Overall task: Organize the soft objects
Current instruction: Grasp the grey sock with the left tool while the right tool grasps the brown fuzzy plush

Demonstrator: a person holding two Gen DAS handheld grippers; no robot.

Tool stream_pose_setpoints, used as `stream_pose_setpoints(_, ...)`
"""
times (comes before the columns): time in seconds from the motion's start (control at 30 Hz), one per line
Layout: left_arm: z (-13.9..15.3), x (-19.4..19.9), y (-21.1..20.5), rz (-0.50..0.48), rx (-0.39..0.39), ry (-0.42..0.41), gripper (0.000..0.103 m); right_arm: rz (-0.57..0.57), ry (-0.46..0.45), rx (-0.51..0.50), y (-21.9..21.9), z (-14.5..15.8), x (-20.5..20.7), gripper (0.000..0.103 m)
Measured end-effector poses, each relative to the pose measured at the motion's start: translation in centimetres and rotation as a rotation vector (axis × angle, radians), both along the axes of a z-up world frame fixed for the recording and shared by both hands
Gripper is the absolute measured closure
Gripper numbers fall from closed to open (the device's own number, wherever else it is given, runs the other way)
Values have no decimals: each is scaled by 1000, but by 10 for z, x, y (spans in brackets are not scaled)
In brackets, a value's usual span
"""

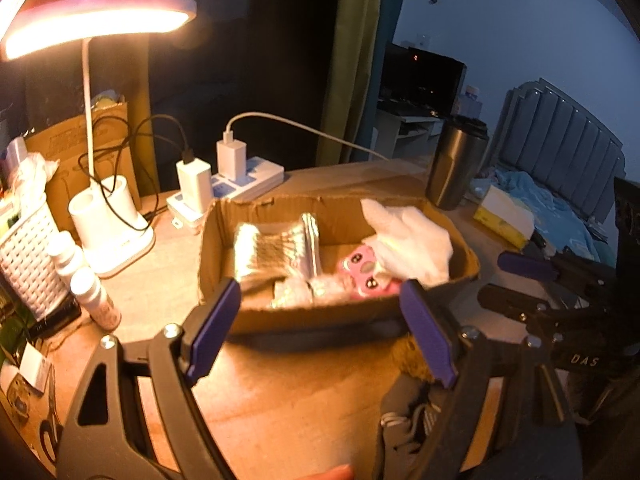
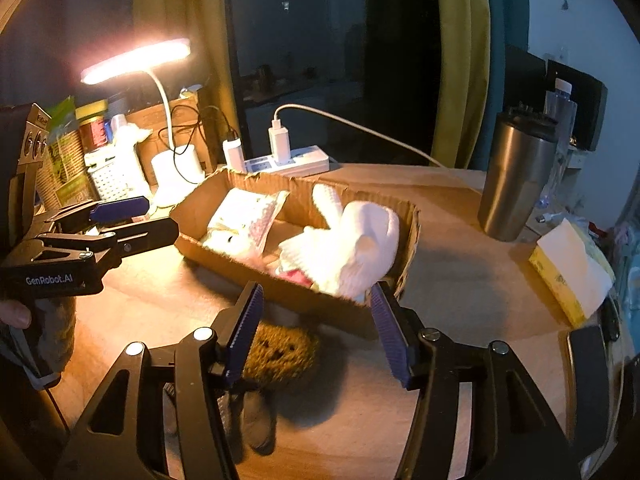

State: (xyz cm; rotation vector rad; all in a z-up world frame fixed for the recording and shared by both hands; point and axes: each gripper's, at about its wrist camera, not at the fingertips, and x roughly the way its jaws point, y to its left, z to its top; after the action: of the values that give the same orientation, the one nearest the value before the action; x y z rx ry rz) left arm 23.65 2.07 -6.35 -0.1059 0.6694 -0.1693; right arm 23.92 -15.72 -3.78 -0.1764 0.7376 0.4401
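A shallow cardboard box (image 1: 224,216) (image 2: 192,208) stands on the wooden table. In it lie a white knit glove (image 1: 412,236) (image 2: 352,244), a pale knitted cloth (image 1: 272,248) (image 2: 248,216), a pink soft toy (image 1: 362,270) and clear packets (image 1: 292,294). A brown fuzzy object (image 2: 280,354) (image 1: 408,356) and a grey sock-like item (image 2: 256,420) lie on the table in front of the box. My left gripper (image 1: 320,328) (image 2: 132,216) is open and empty before the box. My right gripper (image 2: 316,332) (image 1: 516,280) is open and empty above the brown object.
A lit desk lamp (image 1: 100,24) with white base (image 1: 108,224), power strip with chargers (image 1: 240,180), white basket (image 1: 24,256) and small bottles (image 1: 92,292) stand left. A steel tumbler (image 2: 516,176) and tissue pack (image 2: 568,272) stand right.
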Motion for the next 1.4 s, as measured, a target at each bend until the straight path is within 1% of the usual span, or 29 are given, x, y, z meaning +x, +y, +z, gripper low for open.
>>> stream_pose_setpoints(0.2, -12, -14, -1, -8, -6, 13, 20, 5, 28, 2, 5, -13, -9, 42)
stream_pose_setpoints(0.37, -25, -25, -1, -13, -17, 38, 20, 18, 62, -4, 14, -29, -11, 33)
stream_pose_setpoints(0.43, -30, -27, 0, -13, -24, 47, 20, 25, 78, -3, 18, -34, -9, 32)
stream_pose_setpoints(0.5, -33, -30, 1, -13, -28, 56, 20, 33, 94, -3, 21, -40, -6, 31)
stream_pose_setpoints(0.53, -36, -31, 2, -13, -31, 61, 20, 40, 118, 2, 23, -43, -5, 31)
stream_pose_setpoints(0.67, -44, -32, 2, -18, -32, 88, 20, 31, 152, 10, 27, -55, 5, 31)
stream_pose_setpoints(0.9, -56, -31, 0, -19, -31, 126, 20, 25, 206, 34, 23, -71, 16, 31)
stream_pose_setpoints(0.93, -57, -31, -2, -22, -29, 131, 20, 30, 212, 48, 20, -71, 16, 34)
stream_pose_setpoints(0.97, -58, -31, -4, -25, -28, 136, 20, 35, 212, 55, 19, -71, 15, 38)
stream_pose_setpoints(1.07, -61, -30, -13, -41, -20, 153, 20, 42, 194, 73, 13, -66, 12, 42)
stream_pose_setpoints(1.27, -67, -31, -38, -101, -1, 188, 20, 18, 164, 105, -10, -57, 7, 42)
stream_pose_setpoints(1.4, -75, -31, -60, -143, 35, 217, 20, -4, 156, 116, -27, -55, 2, 42)
